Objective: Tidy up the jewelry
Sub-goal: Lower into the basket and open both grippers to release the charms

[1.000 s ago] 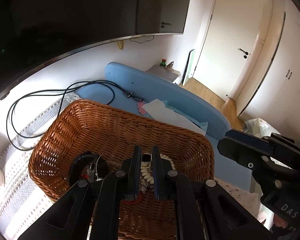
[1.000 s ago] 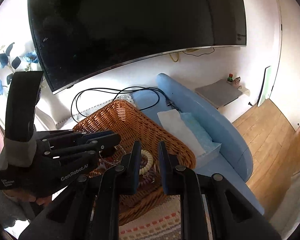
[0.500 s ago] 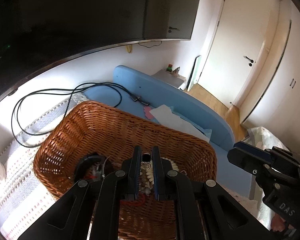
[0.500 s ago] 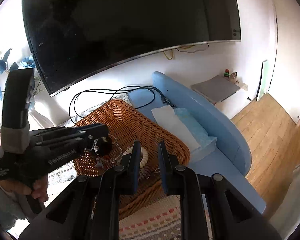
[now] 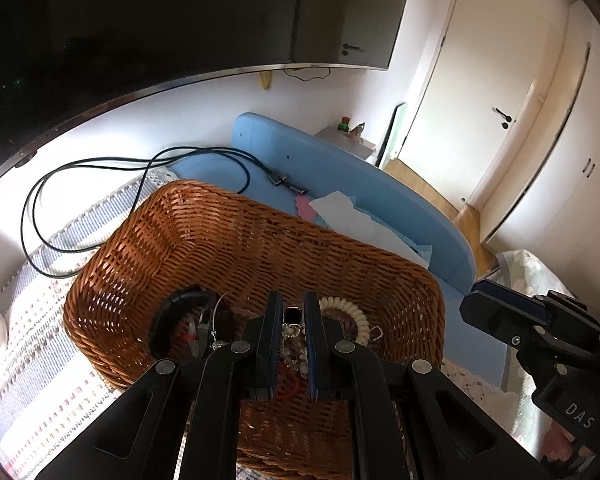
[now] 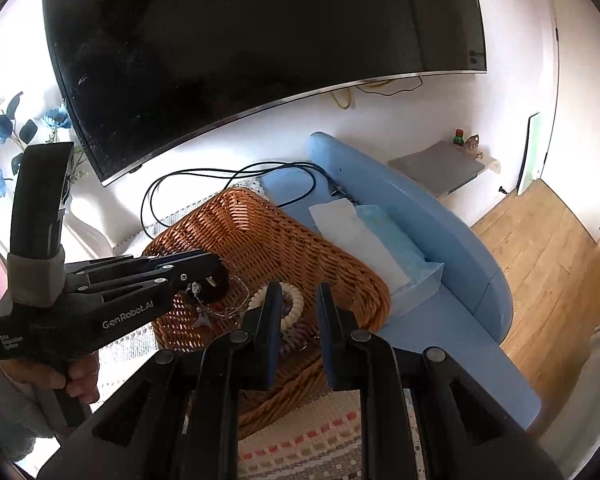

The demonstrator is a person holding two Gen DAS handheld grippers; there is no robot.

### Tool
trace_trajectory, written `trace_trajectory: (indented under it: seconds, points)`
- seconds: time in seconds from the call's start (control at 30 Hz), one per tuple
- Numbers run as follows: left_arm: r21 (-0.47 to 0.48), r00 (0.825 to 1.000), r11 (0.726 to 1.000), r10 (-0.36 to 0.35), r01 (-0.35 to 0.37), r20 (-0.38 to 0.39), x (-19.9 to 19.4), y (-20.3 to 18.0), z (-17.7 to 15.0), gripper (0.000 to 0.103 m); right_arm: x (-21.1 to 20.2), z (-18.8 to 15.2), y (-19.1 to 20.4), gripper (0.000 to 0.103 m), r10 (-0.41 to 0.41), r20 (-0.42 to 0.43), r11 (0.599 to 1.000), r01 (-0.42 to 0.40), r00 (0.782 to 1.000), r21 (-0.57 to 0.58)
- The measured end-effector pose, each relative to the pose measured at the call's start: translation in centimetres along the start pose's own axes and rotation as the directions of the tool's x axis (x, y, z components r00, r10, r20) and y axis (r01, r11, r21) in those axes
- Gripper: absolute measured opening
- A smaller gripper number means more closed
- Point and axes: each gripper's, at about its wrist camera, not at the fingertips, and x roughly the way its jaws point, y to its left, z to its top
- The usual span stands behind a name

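Note:
A brown wicker basket (image 5: 260, 240) holds the jewelry: a cream spiral bracelet (image 5: 352, 312), a black round bangle (image 5: 176, 308), beads and a red cord (image 5: 290, 384). My left gripper (image 5: 292, 300) hangs over the basket's near side, jaws almost together, with a dark-stone piece between the pads. In the right wrist view the left gripper (image 6: 214, 272) has a thin silver chain (image 6: 236, 300) with a purple pendant dangling under its tip. My right gripper (image 6: 298, 292) hovers above the basket (image 6: 300, 248) near the spiral bracelet (image 6: 296, 300), jaws narrow, with nothing between them.
The basket stands on a striped woven mat (image 5: 40, 320). Behind it, black cables (image 5: 100, 168) trail along the wall under a large dark TV (image 6: 260, 40). To the right is a blue padded surface (image 6: 440, 248) with white and blue paper (image 6: 352, 228). A hand (image 6: 80, 376) holds the left gripper.
Both views have shifted a little. In the right wrist view the left gripper's tip has drawn back slightly to the left, and the chain now hangs in plain sight below it.

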Motion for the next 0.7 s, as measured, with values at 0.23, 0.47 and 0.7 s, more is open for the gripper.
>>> trace_trajectory:
  seconds: [0.23, 0.47, 0.7]
  points:
    - [0.031, 1.000, 0.999, 0.011, -0.010, -0.022, 0.0, -0.2, -0.3, 0.059, 0.6, -0.3, 0.4, 0.028, 0.037, -0.041, 0.999, -0.037, 0.998, 0.003]
    - [0.017, 0.997, 0.997, 0.074, -0.074, -0.027, -0.1, 0.4, -0.2, 0.063, 0.9, -0.3, 1.3, 0.040, 0.047, -0.053, 0.999, -0.048, 0.997, -0.021]
    - [0.001, 0.993, 0.994, 0.110, -0.111, -0.049, -0.4, 1.2, -0.4, 0.063, 1.2, -0.1, 1.5, 0.044, 0.046, -0.068, 0.998, -0.048, 0.997, -0.027]
